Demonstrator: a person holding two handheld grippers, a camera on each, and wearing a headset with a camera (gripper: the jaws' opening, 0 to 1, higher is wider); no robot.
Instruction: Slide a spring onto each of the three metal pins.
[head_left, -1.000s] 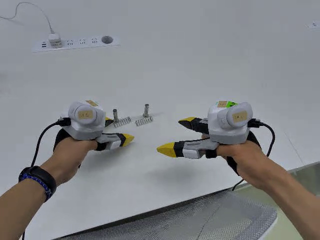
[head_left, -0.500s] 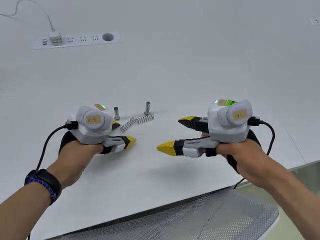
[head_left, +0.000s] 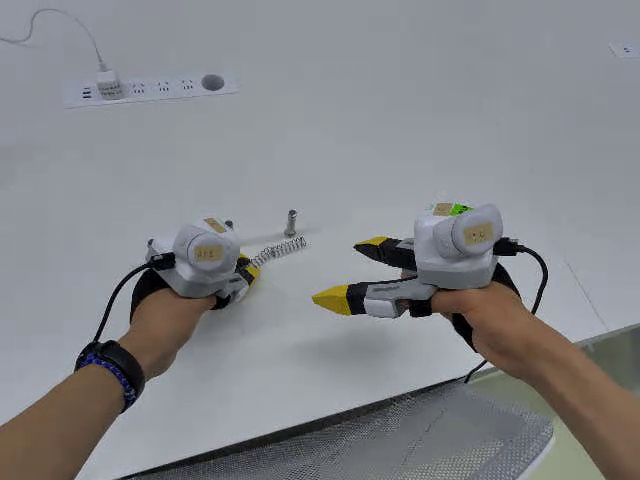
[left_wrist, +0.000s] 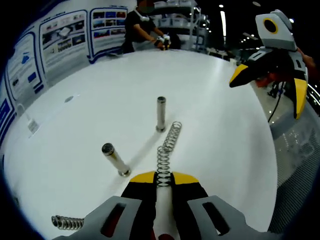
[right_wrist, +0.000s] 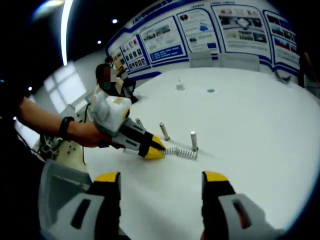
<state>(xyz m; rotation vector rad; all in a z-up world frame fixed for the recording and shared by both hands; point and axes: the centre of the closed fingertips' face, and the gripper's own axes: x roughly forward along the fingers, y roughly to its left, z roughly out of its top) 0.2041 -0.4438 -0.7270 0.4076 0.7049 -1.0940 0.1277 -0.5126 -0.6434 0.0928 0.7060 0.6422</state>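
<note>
My left gripper (head_left: 246, 271) is shut on the near end of a coil spring (head_left: 280, 250), which stretches across the white table toward an upright metal pin (head_left: 291, 222). In the left gripper view the gripper (left_wrist: 157, 178) pinches the spring (left_wrist: 162, 162). A second coil (left_wrist: 172, 134) runs on from it, ending beside the pin (left_wrist: 160, 114). A second pin (left_wrist: 115, 160) stands to the left, and another spring (left_wrist: 67, 222) lies loose near it. My right gripper (head_left: 350, 270) hovers open to the right, holding nothing. Its own view shows the left gripper (right_wrist: 151, 148), the spring (right_wrist: 181, 152) and both pins (right_wrist: 193, 140).
A white power strip (head_left: 150, 87) with a plugged cable lies at the table's far left. The table's front edge runs just below my hands, with a mesh chair (head_left: 450, 440) beneath it. A person (left_wrist: 145, 25) works at the table's far end.
My left gripper has moved right and closer in, and has shut on a spring's end. The two springs that lay apart now form one line toward the right pin. The right gripper has barely moved.
</note>
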